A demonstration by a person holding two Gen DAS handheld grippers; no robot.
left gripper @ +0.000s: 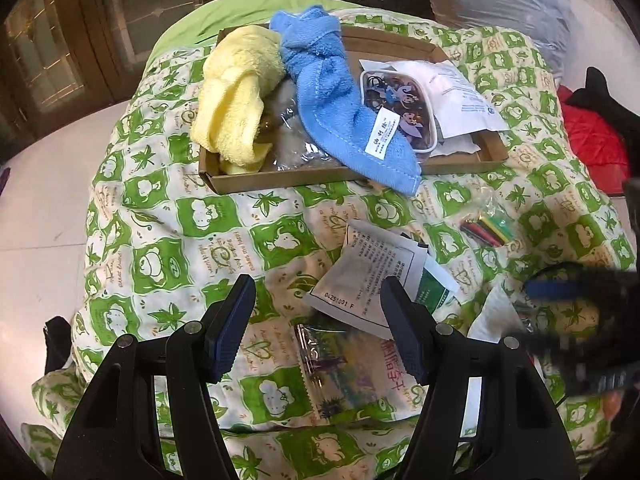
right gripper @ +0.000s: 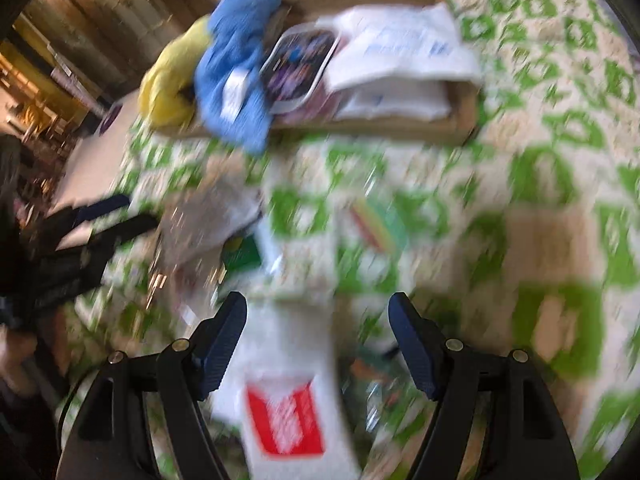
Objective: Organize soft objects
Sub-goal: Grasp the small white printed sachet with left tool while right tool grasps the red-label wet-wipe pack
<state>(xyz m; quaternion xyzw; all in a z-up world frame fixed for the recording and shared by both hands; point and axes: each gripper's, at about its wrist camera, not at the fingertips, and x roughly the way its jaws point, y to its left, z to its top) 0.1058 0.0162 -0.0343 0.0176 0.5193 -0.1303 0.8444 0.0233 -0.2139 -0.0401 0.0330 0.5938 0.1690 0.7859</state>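
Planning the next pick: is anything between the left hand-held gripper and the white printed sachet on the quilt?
Nothing visible. The left hand-held gripper stands open just above the white printed sachet, with only bare quilt around it.

White sachet (left gripper: 366, 270) reads "04251001 F" — quilt (left gripper: 224, 256) reads "makes me happy".

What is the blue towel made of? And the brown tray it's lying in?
The blue looped-pile towel looks like soft terry cloth: fuzzy matte surface, stitched hem and a sewn white label. The shallow brown tray looks like plain cardboard: flat dull brown walls with folded corner flaps. Whether the cloth is cotton or microfibre cannot be told.
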